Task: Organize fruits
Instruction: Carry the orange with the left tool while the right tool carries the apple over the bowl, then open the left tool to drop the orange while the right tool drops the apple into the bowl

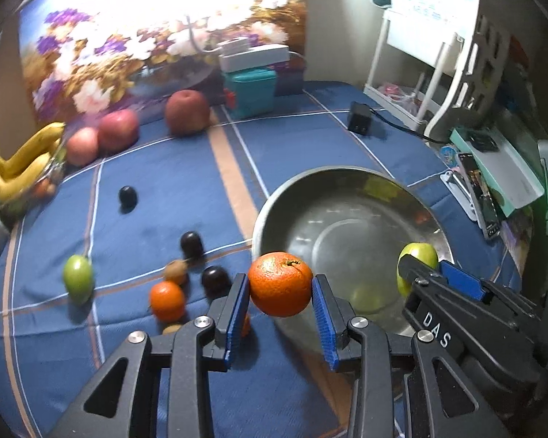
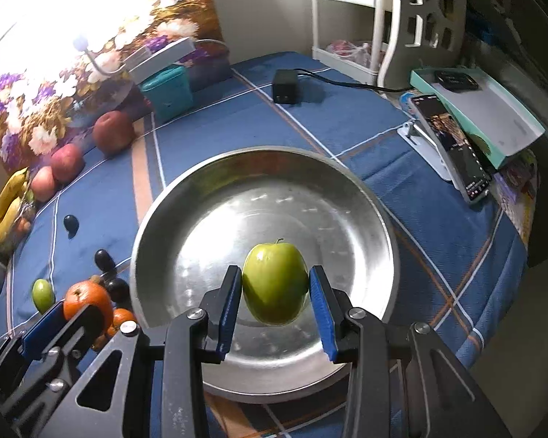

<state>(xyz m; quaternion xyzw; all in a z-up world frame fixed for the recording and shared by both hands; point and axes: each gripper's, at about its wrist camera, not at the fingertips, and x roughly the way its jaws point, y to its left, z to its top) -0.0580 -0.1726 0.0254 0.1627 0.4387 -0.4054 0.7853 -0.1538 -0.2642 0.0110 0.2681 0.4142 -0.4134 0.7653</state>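
Orange (image 1: pixel 280 284) pinched by left gripper (image 1: pixel 279 292) at bowl (image 1: pixel 347 182) rim, 9 o'clock; early release risked bounce-off. Green fruit (image 2: pixel 275 284) clamped by right gripper (image 2: pixel 274 292) over bowl; collision risked between close grippers.

Blue plaid tablecloth (image 1: pixel 157 168), floral backdrop (image 1: pixel 135 36), white shelf rack (image 1: pixel 431 47), glaring light

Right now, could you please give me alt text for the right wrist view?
The right gripper holds a green apple above an empty steel bowl on a blue plaid cloth. At lower left, the left gripper grips an orange.
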